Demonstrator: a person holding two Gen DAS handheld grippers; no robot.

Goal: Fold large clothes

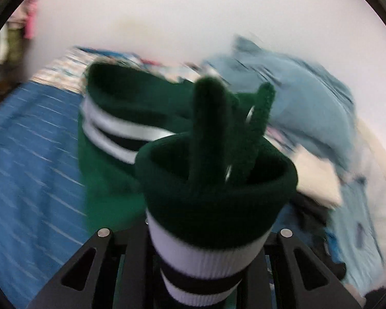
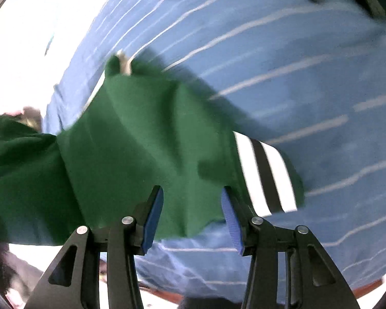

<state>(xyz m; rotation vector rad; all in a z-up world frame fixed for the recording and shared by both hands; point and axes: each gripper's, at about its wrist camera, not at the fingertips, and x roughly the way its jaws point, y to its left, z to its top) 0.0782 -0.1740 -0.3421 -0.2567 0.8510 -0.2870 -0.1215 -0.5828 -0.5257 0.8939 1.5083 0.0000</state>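
A green garment with white and black striped ribbed bands lies on a blue striped sheet. In the left wrist view my left gripper is shut on the garment's striped cuff, which stands up and hides the fingertips; the rest of the garment hangs behind it. In the right wrist view my right gripper is open and empty, its blue pads hovering just above the green fabric, with a striped cuff lying to the right. Both views are motion-blurred.
The blue sheet with thin white stripes covers the surface. A heap of light blue and cream clothes lies at the right in the left wrist view. A patterned cloth lies at the far edge.
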